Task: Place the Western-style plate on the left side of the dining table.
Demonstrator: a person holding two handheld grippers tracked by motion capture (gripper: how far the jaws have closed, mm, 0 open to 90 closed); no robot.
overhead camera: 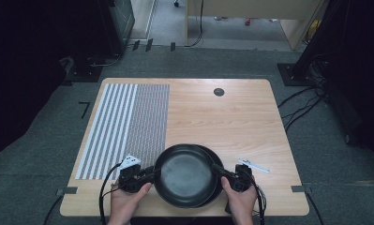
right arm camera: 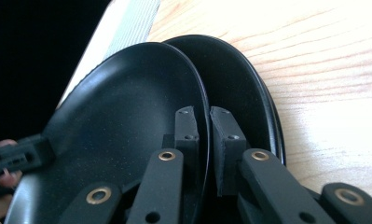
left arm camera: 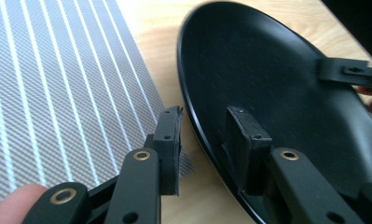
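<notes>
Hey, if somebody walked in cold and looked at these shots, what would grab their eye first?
Two stacked black plates at the table's near edge: the upper plate sits offset on the lower plate. The right gripper pinches the upper plate's rim, while the left gripper straddles its opposite rim with a gap. A striped grey mat covers the table's left.

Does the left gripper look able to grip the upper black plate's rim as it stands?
Probably yes: the left gripper has its open jaws astride the rim of the upper plate, nothing else between them; the right gripper clamps the opposite rim.
</notes>
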